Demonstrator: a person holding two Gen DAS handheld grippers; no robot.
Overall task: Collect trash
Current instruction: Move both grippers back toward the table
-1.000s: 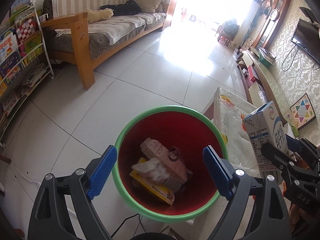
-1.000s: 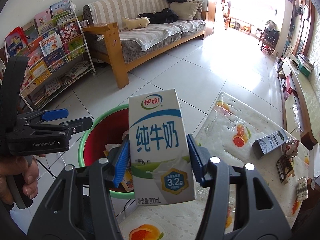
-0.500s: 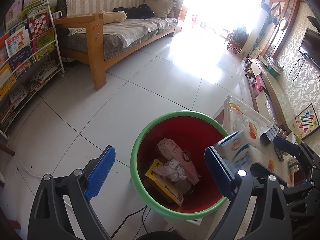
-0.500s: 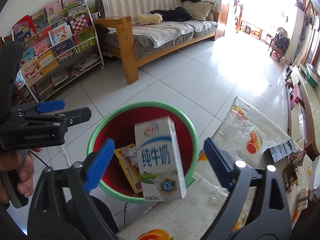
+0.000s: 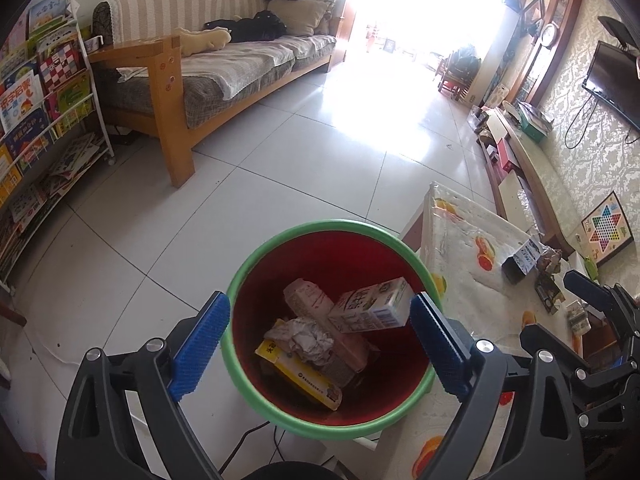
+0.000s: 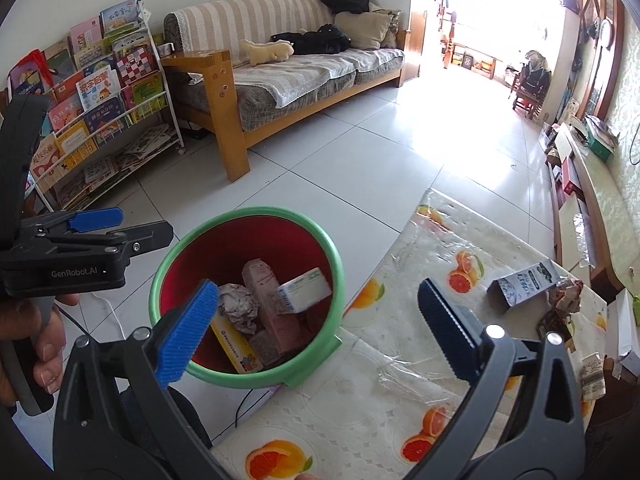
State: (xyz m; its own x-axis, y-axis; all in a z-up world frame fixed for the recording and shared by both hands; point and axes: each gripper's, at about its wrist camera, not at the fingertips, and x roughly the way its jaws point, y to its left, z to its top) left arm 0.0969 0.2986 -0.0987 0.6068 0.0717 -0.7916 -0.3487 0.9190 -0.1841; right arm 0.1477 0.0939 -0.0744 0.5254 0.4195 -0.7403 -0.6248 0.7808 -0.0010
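**Right gripper opening above the bin**

Right gripper (image 6: 316, 328) opening wide, holding nothing, hanging over table edge (image 6: 400, 360). Left gripper (image 5: 320, 344) standing spread and empty over red bin (image 5: 248, 264). Milk carton (image 5: 372, 312) lying tilted inside, resting on pink carton (image 5: 308, 296) beside crumpled paper (image 5: 300, 336).

A wooden-framed sofa (image 6: 304, 68) with striped cover stands on white floor tiles (image 6: 360, 168). Left of the sofa stands a white book rack (image 6: 100, 112); right of it, a doorway (image 6: 480, 20) floods bright daylight across the floor.
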